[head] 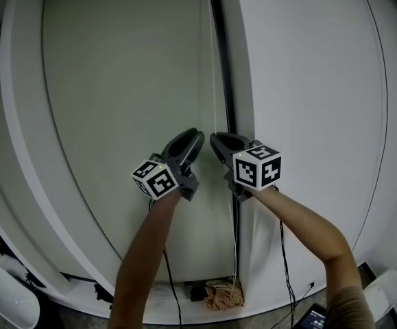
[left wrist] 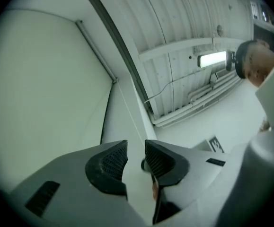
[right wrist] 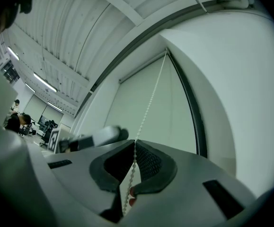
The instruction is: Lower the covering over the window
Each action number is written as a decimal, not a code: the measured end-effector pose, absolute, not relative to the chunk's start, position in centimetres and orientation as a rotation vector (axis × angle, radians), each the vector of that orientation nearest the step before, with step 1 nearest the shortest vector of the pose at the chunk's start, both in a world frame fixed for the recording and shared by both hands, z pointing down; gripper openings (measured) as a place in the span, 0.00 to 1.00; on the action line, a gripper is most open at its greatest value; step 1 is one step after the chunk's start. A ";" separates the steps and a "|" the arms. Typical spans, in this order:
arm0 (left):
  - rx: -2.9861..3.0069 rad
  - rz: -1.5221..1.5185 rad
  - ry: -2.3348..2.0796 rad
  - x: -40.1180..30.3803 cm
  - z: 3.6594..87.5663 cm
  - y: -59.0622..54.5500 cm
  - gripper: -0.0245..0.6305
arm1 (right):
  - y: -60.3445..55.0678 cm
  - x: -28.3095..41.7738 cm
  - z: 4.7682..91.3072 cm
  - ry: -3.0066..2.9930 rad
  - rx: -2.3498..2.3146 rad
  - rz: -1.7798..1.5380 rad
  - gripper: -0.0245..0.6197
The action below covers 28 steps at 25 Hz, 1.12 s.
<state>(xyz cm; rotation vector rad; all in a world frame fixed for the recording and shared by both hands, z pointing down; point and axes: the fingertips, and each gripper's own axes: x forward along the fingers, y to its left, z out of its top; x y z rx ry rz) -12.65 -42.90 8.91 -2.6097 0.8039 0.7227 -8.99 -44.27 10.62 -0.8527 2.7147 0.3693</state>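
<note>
Window blind (head: 129, 101), right tool (right wrist: 135, 145) pinching chain (right wrist: 151, 98), left tool (left wrist: 136, 148) parted

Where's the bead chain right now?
Right gripper view, centre: the bead chain is pinched in the right claw, running up across the blind, left of the dark frame.

Two grippers, the left gripper (head: 196, 136) and the right gripper (head: 216, 140), on two forearms (head: 143, 252). One blind (head: 129, 81), one bead chain (right wrist: 148, 105), one beige heap (head: 223, 295) at six o'clock.

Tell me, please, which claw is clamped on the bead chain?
The right claw, pads closed on the bead chain; the left claw stands open and empty.
</note>
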 end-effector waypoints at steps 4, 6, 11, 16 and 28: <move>-2.676 0.593 0.770 -10.6 6.3 -43.5 0.21 | -43.5 -10.4 14.5 2.793 -0.842 0.398 0.06; -2.650 0.415 0.840 -9.3 6.8 -44.2 0.21 | -43.1 -10.8 15.2 2.795 -0.836 0.391 0.06; -2.607 0.387 0.903 -9.2 7.2 -44.0 0.07 | -43.0 -10.9 14.9 2.797 -0.847 0.405 0.06; -2.523 0.350 0.960 -9.8 7.3 -43.9 0.07 | -40.9 -9.2 14.4 2.755 -0.825 0.614 0.17; -2.594 0.252 0.871 -6.4 14.6 -41.1 0.07 | -42.7 -7.2 5.6 2.648 -0.937 0.400 0.22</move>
